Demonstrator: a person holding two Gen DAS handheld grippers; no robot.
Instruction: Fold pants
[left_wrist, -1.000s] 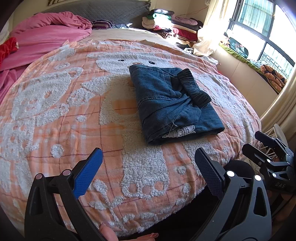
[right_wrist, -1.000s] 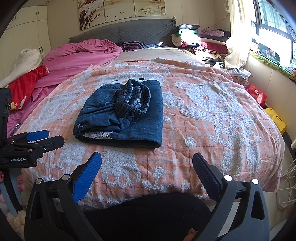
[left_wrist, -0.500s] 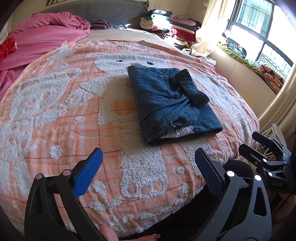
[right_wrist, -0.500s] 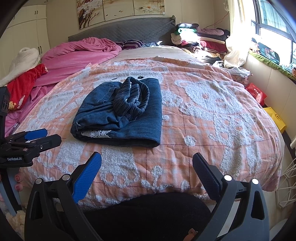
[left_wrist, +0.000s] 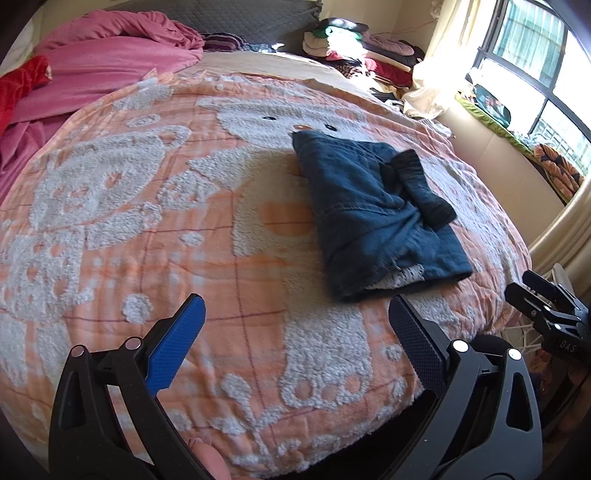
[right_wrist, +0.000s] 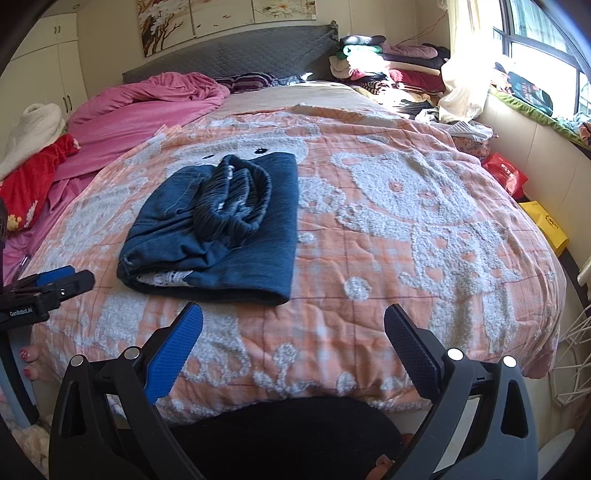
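Observation:
Dark blue denim pants (left_wrist: 373, 218) (right_wrist: 221, 229) lie folded into a compact rectangle on the orange-and-white bear blanket (left_wrist: 166, 206) (right_wrist: 424, 229), the black ribbed waistband bunched on top. My left gripper (left_wrist: 295, 317) hovers open over the blanket's near edge, left of and short of the pants, holding nothing. My right gripper (right_wrist: 293, 323) is open too, just in front of the pants' folded edge, not touching them. Each gripper also shows at the side of the other's view: the right gripper (left_wrist: 543, 299) and the left gripper (right_wrist: 55, 282).
A pink duvet (right_wrist: 147, 107) and red cloth (right_wrist: 33, 173) lie at the bed's far left. Stacked clothes (right_wrist: 388, 70) sit by the grey headboard (right_wrist: 229, 51). Window ledge (right_wrist: 532, 110) and bags (right_wrist: 543, 221) flank the right. A white wire rack (right_wrist: 574, 354) stands near the bed corner.
The left gripper has drifted left and closer to the blanket, so the pants sit further right in its view. The right gripper moved slightly. The pants have not moved.

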